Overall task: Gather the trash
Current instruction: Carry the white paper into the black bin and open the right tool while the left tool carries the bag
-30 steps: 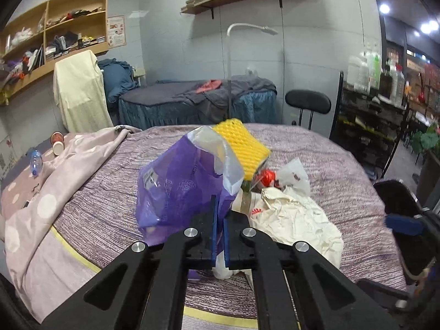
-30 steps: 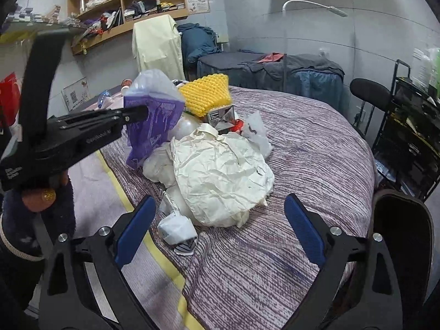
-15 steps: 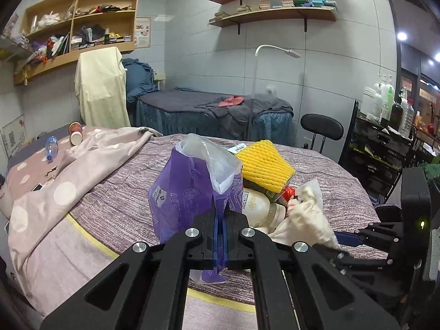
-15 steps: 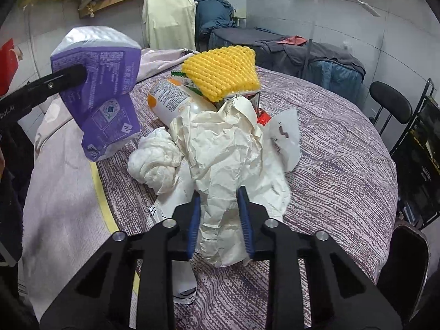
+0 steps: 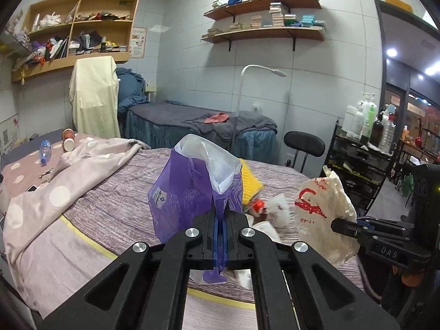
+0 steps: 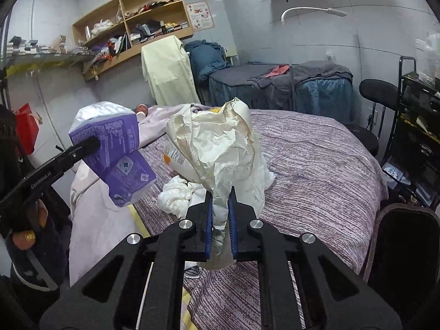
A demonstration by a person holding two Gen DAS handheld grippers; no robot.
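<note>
spreading across both views, the bed (image 5: 115,200) with its purple striped cover is the landmark here, round-edged with a yellow band along its rim. a pale pink dotted blanket (image 5: 55,189) lies bunched over the bed's left side. beyond the bed's far edge stands a massage table (image 5: 198,126) draped in dark cloth, and a black stool (image 5: 304,143) sits off the bed's far right corner.

above the bed's near middle hangs the cream paper bag (image 6: 220,151), crumpled and lifted clear of the cover; the right gripper (image 6: 220,211) is clamped on its lower end, and its jaws have just been closing, with the paper pinched between the blue pads. in the left wrist view the same bag shows red print, raised above the bed's right side.

over the bed's left near edge the purple plastic bag (image 5: 192,192) is held up with its mouth open, a clear lining showing at the top. the left gripper (image 5: 220,228) is closed tight on the bag's lower edge.

still lying on the bed's middle are the yellow foam net (image 5: 250,184), a white bottle with orange print (image 6: 178,162), a wadded white tissue (image 6: 176,195) and a small red scrap (image 5: 257,205).
</note>
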